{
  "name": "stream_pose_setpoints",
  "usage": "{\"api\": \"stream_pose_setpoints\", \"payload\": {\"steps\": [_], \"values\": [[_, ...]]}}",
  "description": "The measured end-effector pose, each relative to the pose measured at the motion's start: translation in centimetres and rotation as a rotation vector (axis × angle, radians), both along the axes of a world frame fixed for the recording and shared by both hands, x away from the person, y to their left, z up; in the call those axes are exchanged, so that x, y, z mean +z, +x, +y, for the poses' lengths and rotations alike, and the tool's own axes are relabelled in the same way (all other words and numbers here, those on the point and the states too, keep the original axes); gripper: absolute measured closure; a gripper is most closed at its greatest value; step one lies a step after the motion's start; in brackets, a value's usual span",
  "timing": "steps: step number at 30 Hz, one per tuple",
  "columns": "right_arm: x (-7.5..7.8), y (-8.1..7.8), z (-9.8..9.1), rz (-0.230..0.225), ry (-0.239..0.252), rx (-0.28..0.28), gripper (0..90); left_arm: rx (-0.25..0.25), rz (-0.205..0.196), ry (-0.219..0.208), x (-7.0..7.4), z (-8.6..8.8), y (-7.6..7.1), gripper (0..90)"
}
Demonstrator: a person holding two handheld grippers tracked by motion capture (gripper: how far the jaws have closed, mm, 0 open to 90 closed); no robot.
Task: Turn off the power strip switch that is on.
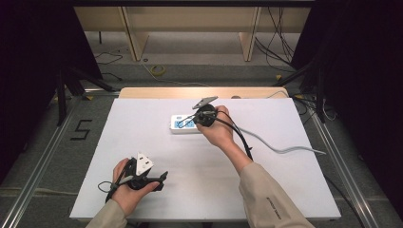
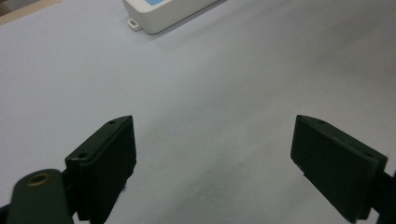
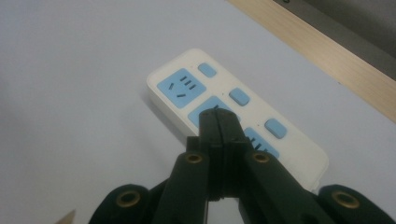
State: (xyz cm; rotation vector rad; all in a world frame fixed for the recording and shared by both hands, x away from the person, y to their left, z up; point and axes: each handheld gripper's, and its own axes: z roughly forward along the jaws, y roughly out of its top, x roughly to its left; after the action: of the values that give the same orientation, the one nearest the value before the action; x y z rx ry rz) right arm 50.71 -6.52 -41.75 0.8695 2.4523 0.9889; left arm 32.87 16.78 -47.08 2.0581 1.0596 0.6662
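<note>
My left gripper (image 1: 159,178) sits near the near-left corner of the table (image 1: 142,142), held low in my left hand (image 1: 127,187) with its grey plate (image 1: 143,162) on top. In the left gripper view its jaws stand wide apart over bare white surface, with nothing between them, and a corner of the strip (image 2: 163,14) shows far ahead at the top edge.

Further right, toward the middle of the far edge, lies the strip (image 1: 179,124): a white power strip with blue sockets and blue switches, flat on the surface and lying roughly along the far edge. A grey cord (image 1: 285,148) runs from its right end across the surface toward the right edge.

My right gripper (image 1: 194,121) is over the strip, held by my right hand (image 1: 219,130) reaching in from the near-right side, a beige sleeve (image 1: 271,197) behind it. In the right gripper view my right gripper's jaws are pressed together, pad against pad, with nothing held between them. Their joined tip (image 3: 217,122) points down at the middle socket (image 3: 208,109) of the strip, at or just above its blue face; I cannot tell whether it touches. The end socket (image 3: 181,87) and three switches (image 3: 239,96) lie clear beside the tip. A black cable (image 1: 240,137) trails back from that gripper along my forearm.
</note>
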Motion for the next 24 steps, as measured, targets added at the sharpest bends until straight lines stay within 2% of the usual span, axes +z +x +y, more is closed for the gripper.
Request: {"api": "stream_pose_setpoints", "payload": {"steps": [24], "values": [[-0.9, 2.5, 2.7, 0.028, -0.003, -0.007, 90.0, -0.005, -0.001, -0.002, 0.0, -0.1, 0.0, 14.0]]}}
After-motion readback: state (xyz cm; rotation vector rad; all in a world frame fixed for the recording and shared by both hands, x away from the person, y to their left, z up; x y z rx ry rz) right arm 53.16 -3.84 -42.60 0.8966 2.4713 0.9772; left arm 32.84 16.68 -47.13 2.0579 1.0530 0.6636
